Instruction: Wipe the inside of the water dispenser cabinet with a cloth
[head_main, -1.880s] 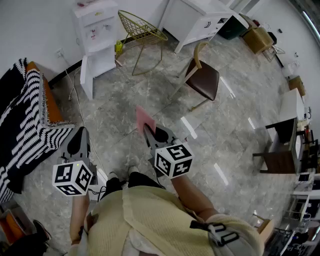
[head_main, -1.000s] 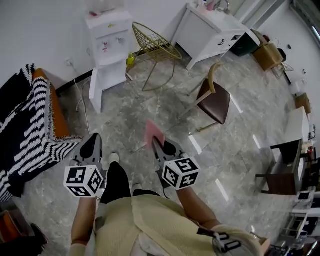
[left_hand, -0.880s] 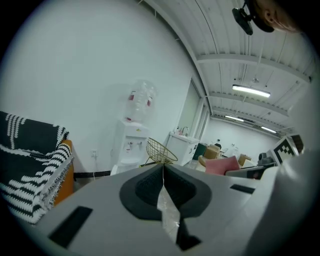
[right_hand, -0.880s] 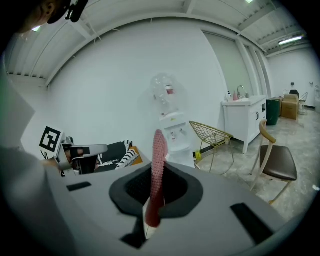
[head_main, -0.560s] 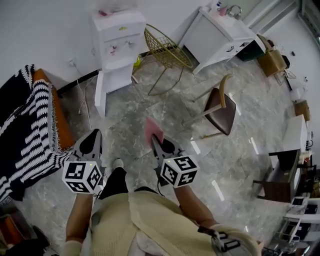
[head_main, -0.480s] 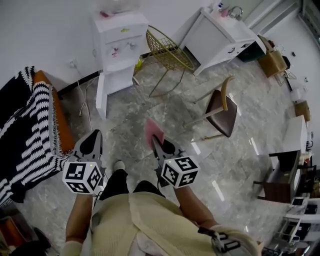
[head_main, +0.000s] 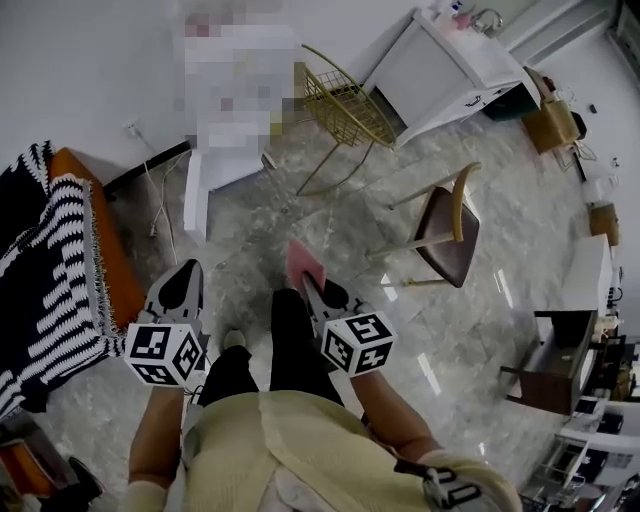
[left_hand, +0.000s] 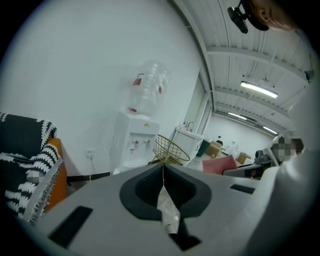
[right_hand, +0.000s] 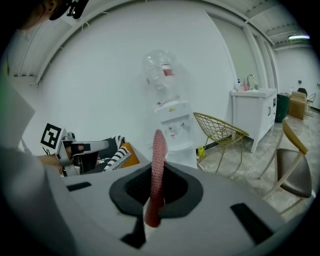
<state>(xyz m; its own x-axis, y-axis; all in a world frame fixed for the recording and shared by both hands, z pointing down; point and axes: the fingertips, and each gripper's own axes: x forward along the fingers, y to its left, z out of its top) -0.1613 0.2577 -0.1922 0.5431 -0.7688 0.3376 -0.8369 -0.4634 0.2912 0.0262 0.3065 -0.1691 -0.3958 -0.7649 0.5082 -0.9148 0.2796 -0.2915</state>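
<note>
Head view, with both gripper views. My right gripper (right_hand: 158, 167) has its jaws clamped on the pink cloth (right_hand: 159, 147), which stands upright between them with its upper edge rising above the jaw tips. My left gripper (left_hand: 163, 166) has its jaws together with nothing held between them. Both grippers are held level in front of my body, the left one to the left of the right, above the grey marble floor (head_main: 330, 210).

The water dispenser (left_hand: 132, 145) stands against the far white wall with an inverted bottle (left_hand: 147, 87) on top. Its lower cabinet door (head_main: 195, 195) is swung open towards the near left. The dispenser is well apart from both grippers, and the cloth is not touching it.

Right of the dispenser stands a gold wire chair (head_main: 345, 100). Farther right are a white desk (head_main: 440, 65) and a brown-seated chair (head_main: 445, 235). At the left edge, a black-and-white striped blanket (head_main: 50, 270) lies over an orange seat (head_main: 105, 255).
</note>
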